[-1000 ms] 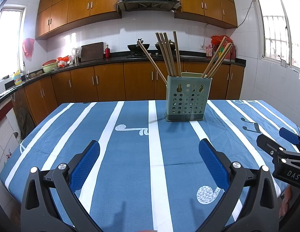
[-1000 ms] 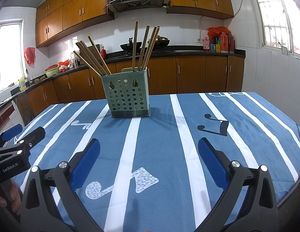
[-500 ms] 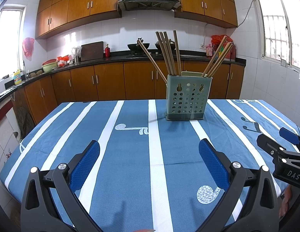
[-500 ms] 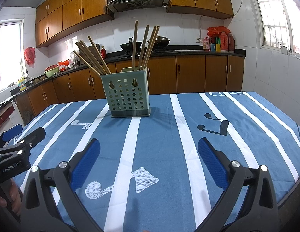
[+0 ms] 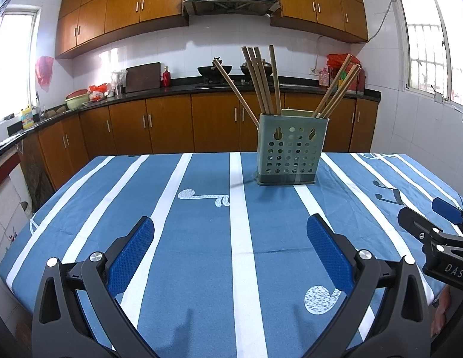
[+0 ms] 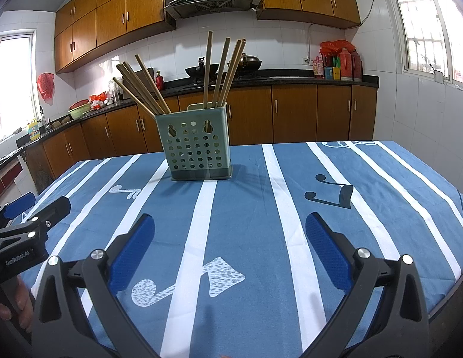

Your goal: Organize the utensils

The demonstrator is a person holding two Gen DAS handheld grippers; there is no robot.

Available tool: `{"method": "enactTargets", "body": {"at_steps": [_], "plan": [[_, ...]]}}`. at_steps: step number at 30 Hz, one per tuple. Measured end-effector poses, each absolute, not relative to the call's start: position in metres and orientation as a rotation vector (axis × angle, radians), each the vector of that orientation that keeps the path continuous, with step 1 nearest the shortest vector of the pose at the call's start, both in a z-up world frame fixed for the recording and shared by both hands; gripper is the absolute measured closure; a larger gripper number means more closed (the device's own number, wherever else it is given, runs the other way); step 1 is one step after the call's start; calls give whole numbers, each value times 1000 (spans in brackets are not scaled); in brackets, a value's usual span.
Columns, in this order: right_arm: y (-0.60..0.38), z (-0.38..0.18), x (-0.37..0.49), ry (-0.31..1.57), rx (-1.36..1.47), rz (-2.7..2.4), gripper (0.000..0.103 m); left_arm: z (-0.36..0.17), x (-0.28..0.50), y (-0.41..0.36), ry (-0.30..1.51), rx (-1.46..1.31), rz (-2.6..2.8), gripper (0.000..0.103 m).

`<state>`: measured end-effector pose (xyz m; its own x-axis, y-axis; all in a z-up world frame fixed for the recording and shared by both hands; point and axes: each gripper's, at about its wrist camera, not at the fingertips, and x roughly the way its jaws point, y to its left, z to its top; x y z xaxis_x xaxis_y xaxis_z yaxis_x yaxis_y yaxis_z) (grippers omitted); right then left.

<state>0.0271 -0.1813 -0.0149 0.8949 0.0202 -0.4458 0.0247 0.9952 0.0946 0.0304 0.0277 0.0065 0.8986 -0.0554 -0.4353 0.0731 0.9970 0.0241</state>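
A pale green perforated utensil holder (image 5: 286, 149) (image 6: 197, 143) stands upright near the far middle of the table, with several wooden chopsticks (image 5: 261, 80) (image 6: 222, 71) leaning in two bunches inside it. My left gripper (image 5: 230, 238) is open over the near part of the tablecloth, nothing between its blue pads. My right gripper (image 6: 230, 235) is also open and holds nothing. Each gripper shows at the edge of the other's view: the right one (image 5: 434, 226) at the right of the left wrist view, the left one (image 6: 34, 211) at the left of the right wrist view.
The table (image 5: 201, 238) wears a blue cloth with white stripes and music-note prints. Behind it runs a dark kitchen counter (image 5: 171, 91) with wooden cabinets, a wok and bottles. A hand (image 6: 19, 298) grips the left tool at the near left edge.
Hardly anything differs; the left wrist view has drifted back a touch, so the holder sits very slightly higher in frame. Both grippers stay open.
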Motion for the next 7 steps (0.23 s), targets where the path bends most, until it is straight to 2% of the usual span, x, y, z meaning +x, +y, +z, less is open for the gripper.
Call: {"method": "enactTargets", "body": {"at_steps": [7], "plan": [[-181,-14,27,463,99,-2,4,8,29,28,453,38,-67,2]]}}
